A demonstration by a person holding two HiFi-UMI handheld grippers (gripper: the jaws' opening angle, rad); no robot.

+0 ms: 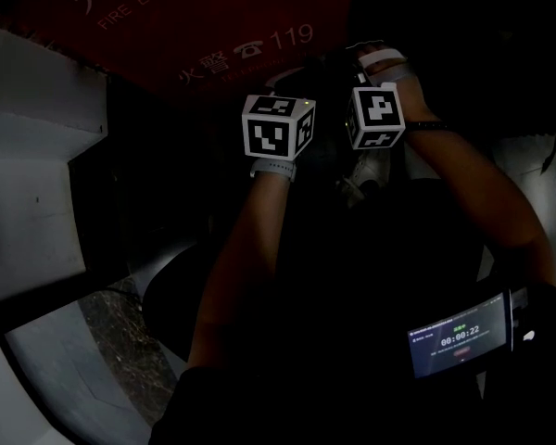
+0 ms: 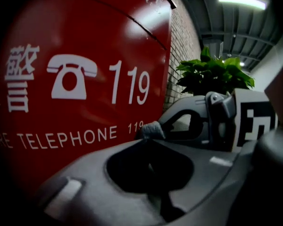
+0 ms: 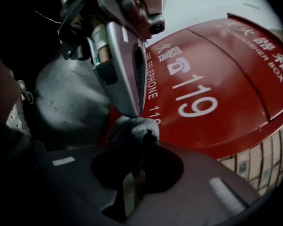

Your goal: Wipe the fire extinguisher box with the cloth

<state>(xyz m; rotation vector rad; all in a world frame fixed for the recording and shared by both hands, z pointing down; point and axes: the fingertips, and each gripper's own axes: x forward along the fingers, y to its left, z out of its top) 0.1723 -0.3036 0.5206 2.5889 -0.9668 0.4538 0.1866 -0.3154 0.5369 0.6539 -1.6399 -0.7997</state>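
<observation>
The left gripper (image 2: 150, 135) is clamped on a tuft of grey cloth (image 2: 151, 129), close by the right edge of the red fire extinguisher box (image 2: 85, 41); the right gripper (image 3: 138, 138) pinches apparently the same cloth, likely sharing it for wiping.

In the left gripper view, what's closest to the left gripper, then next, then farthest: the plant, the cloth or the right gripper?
1. The cloth: pinched at the jaw tips, centre.
2. The right gripper: just to the right, its tips at the same cloth.
3. The plant: far behind, upper right.
</observation>
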